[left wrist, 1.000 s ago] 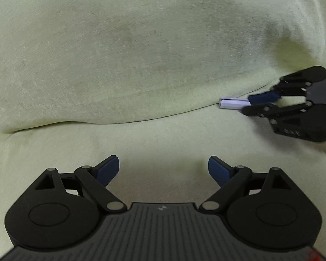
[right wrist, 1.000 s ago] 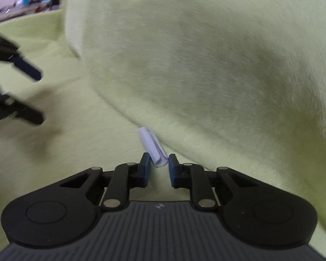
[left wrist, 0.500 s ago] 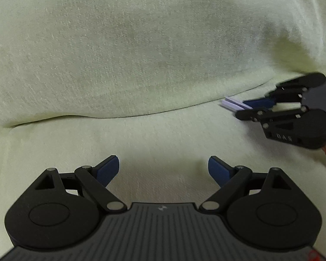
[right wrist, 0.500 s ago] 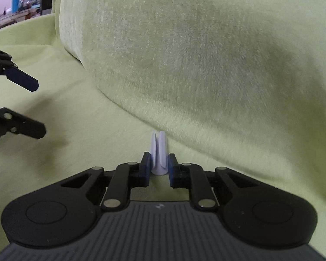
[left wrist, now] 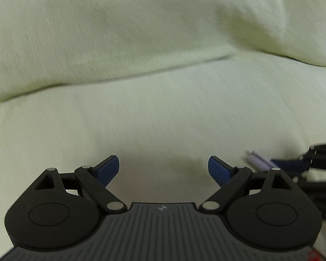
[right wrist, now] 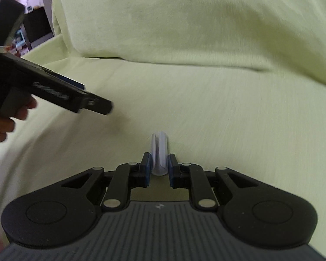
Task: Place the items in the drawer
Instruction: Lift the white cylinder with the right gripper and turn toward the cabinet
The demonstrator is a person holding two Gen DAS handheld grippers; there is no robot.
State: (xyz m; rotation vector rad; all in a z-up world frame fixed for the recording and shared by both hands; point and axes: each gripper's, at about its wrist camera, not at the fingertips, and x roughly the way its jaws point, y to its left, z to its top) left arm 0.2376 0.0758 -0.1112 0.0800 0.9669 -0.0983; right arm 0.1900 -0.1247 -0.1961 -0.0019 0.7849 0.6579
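Observation:
A small pale lilac clip-like item (right wrist: 159,152) stands upright between the blue pads of my right gripper (right wrist: 159,169), which is shut on it above a light green sofa seat. In the left wrist view the same lilac item (left wrist: 259,162) shows blurred at the right edge, held by the right gripper (left wrist: 278,165). My left gripper (left wrist: 163,169) is open with nothing between its fingers, hovering over the seat cushion. From the right wrist view the left gripper (right wrist: 93,102) appears side-on at the left, held by a hand (right wrist: 8,117). No drawer is in view.
The green sofa backrest (right wrist: 184,17) rises behind the seat cushion (left wrist: 163,113). A dark room with shelves and small objects (right wrist: 32,28) shows past the sofa's left end.
My right gripper has lifted the lilac item away from the backrest crease and drawn back. Both views have shifted, and the two grippers now sit closer together.

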